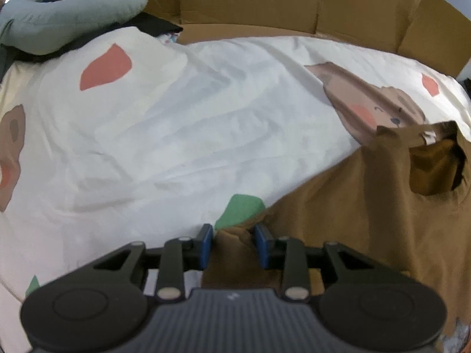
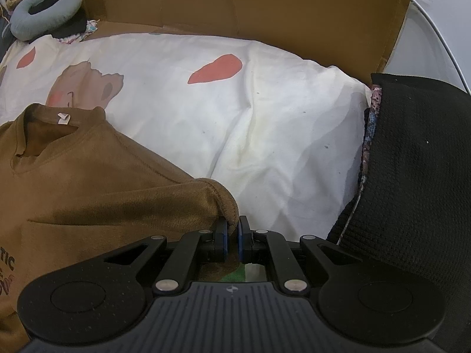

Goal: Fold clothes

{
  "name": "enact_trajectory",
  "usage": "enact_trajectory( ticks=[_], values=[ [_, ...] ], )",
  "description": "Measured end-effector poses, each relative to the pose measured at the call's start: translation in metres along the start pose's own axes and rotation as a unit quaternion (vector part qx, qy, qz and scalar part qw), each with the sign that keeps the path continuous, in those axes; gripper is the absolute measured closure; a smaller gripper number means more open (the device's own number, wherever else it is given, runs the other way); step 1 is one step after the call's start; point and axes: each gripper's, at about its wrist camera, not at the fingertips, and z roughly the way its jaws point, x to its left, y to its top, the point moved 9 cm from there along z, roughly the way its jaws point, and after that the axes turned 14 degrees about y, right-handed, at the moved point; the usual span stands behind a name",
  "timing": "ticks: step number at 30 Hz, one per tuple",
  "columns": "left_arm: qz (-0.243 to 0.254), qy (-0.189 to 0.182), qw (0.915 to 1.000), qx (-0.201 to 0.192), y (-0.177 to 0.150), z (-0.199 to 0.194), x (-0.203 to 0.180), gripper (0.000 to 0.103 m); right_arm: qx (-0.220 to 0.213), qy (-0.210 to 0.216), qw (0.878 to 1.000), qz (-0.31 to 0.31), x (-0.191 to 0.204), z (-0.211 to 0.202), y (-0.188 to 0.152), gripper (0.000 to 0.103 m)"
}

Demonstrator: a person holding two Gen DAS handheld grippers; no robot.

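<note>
1. Brown T-shirt (image 2: 88,176): lies on a bed sheet (image 2: 265,123), white with cartoon bear and pink leaf print. Neck opening sits ahead and left of the right claw, ahead and right of the left claw. Front side up, print showing.
2. Right claw (image 2: 232,235): jaws nearly together, pinching the hem of the shirt's sleeve end between the blue pads.
3. Left claw (image 1: 234,242): jaws set wider, with a bunched fold of brown cloth between the pads; it looks gripped, though how firmly cannot be told.
4. Black knit item (image 2: 412,176): just right of the right claw. Grey neck pillow (image 1: 73,8): far ahead-left. Cardboard wall (image 1: 265,0): ahead, behind the sheet.
5. Risks, judged: the right pinch holds only the hem edge, so a pull may slip it free; the left bunch may drag extra layers and crease the fold; uneven pull between claws may skew the shirt; the sheet may ruck up with it.
6. Writing: letters "TIC" on the shirt print, low left of the right claw; the rest cut off. Small white neck label (image 2: 63,117), unreadable.
</note>
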Motion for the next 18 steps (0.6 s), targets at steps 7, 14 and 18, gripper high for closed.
enact_trajectory(
  ticks=[7,14,18],
  values=[
    [0.012,-0.003,0.9999,0.007,-0.003,-0.002,-0.005,0.084,0.001,-0.001,1.000,-0.003,0.001,0.001,0.001,0.099],
    [0.035,0.030,0.9988,-0.017,-0.002,-0.010,-0.010,0.093,-0.004,-0.005,1.000,-0.014,0.003,0.001,0.009,0.098],
    [0.033,0.057,0.9972,-0.036,0.000,-0.016,-0.007,0.094,-0.012,-0.013,0.999,-0.028,0.005,-0.002,0.017,0.098]
  ],
)
